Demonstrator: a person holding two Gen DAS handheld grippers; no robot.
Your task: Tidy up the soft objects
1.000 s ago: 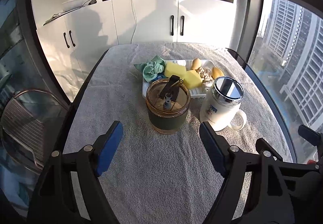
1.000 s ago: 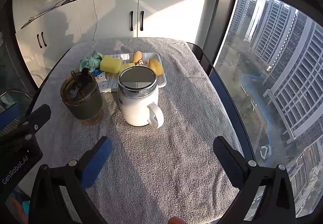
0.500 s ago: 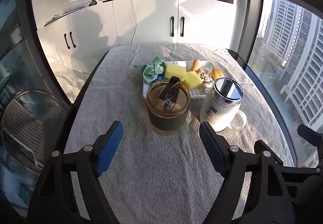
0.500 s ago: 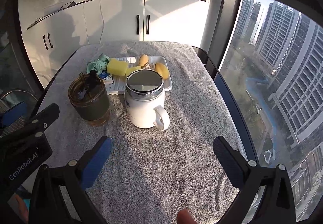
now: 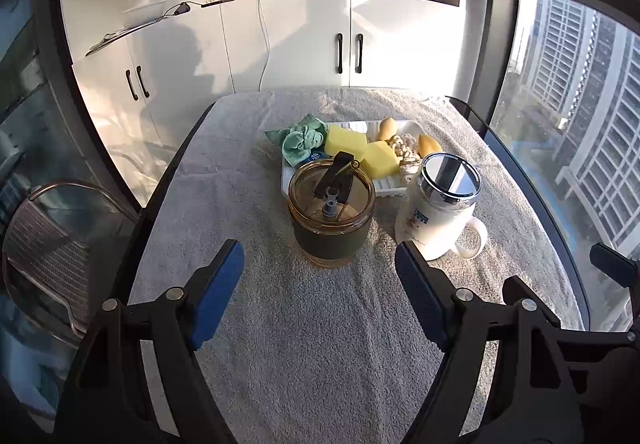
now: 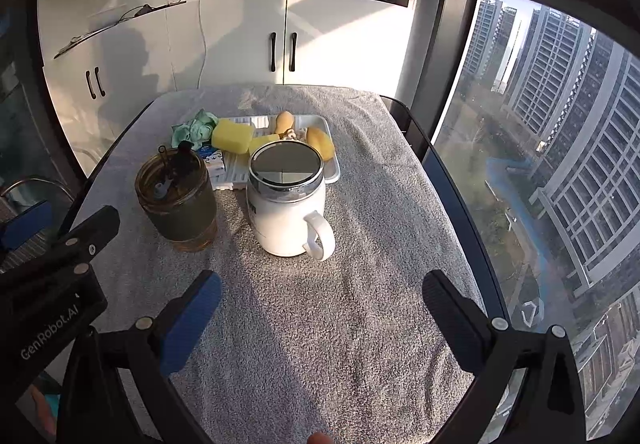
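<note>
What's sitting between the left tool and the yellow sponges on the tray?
The lidded glass cup stands directly between the open left tool and the yellow sponges on the white tray; the white mug flanks it.

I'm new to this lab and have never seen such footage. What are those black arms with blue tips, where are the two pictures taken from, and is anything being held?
No robot: a person holds one pair of tongs in each hand, with a camera on each looking along its fingers. One picture shows the left tongs, the other the right tongs. Both stand open above the grey towel, holding nothing. On it stand a brown lidded cup and a white mug, and behind them a white tray with yellow sponges and a green cloth.
</note>
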